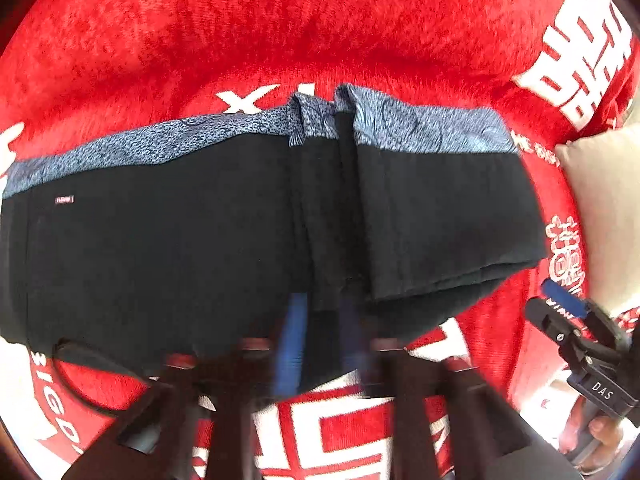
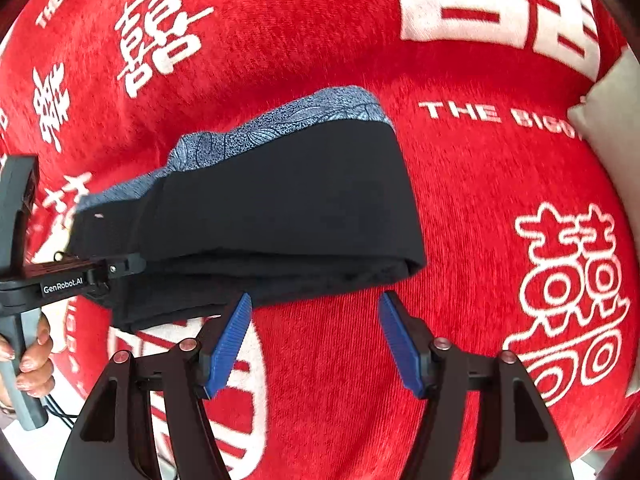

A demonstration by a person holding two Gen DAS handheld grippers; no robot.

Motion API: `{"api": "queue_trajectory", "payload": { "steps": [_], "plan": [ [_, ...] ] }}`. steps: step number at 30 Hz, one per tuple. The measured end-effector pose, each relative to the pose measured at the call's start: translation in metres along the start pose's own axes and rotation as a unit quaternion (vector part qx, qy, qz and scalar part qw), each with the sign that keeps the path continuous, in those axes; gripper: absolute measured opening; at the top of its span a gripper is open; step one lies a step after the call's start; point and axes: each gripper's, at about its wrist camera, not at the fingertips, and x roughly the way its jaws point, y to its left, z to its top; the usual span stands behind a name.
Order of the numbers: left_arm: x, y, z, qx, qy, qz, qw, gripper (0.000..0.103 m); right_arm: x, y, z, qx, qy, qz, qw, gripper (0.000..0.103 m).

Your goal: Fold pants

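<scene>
The pants (image 1: 180, 248) lie folded on a red plush cloth (image 1: 280, 32) printed with white characters and lettering. They are black, with a band of blue speckled, leaf-patterned fabric (image 1: 432, 128) along the far edge. At the left end sits a small pink label (image 1: 64, 199); toward the right the cloth is doubled over itself, and a raised vertical crease runs down the middle where layers bunch. In the right wrist view the right end shows as a rounded fold of stacked layers (image 2: 412, 264).

The left gripper (image 1: 324, 344) hovers over the near edge of the pants, its blue pads blurred — the jaws stand partly apart and the black cloth lies between them, though whether the pads press on it cannot be told. A hand (image 2: 34, 364) holds its handle.

The right gripper (image 2: 316, 340) sits just beside the right end of the pants, jaws wide apart over bare red cloth, nothing between its blue pads (image 2: 230, 344). A pale cushion (image 2: 612, 140) lies at the far right — apart from the pants.
</scene>
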Motion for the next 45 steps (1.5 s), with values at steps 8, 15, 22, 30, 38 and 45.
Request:
{"api": "queue_trajectory", "payload": {
  "steps": [8, 15, 22, 30, 38, 45],
  "plan": [
    [-0.010, 0.028, 0.016, -0.050, -0.031, 0.015, 0.9981, 0.082, 0.024, -0.012, 0.000, 0.221, 0.016, 0.245, 0.944, 0.070],
    [0.002, 0.027, 0.019, -0.039, -0.025, 0.032, 0.9984, 0.082, 0.064, 0.015, -0.006, 0.285, 0.035, 0.298, 0.910, 0.070],
    [0.003, 0.030, 0.027, -0.037, -0.028, 0.019, 0.9987, 0.082, 0.076, 0.011, -0.008, 0.341, 0.034, 0.301, 0.890, 0.070],
    [-0.007, 0.018, 0.048, -0.009, -0.049, 0.025, 0.9984, 0.082, 0.091, 0.008, -0.005, 0.396, 0.030, 0.277, 0.875, 0.014],
    [0.006, -0.013, 0.044, 0.045, -0.030, 0.037, 0.9979, 0.082, 0.060, 0.020, 0.000, 0.313, 0.028, 0.263, 0.912, 0.013],
    [0.036, 0.001, 0.023, 0.034, -0.009, 0.058, 0.9977, 0.089, 0.090, 0.014, -0.024, 0.323, 0.063, 0.264, 0.907, 0.014]
  ]
}}
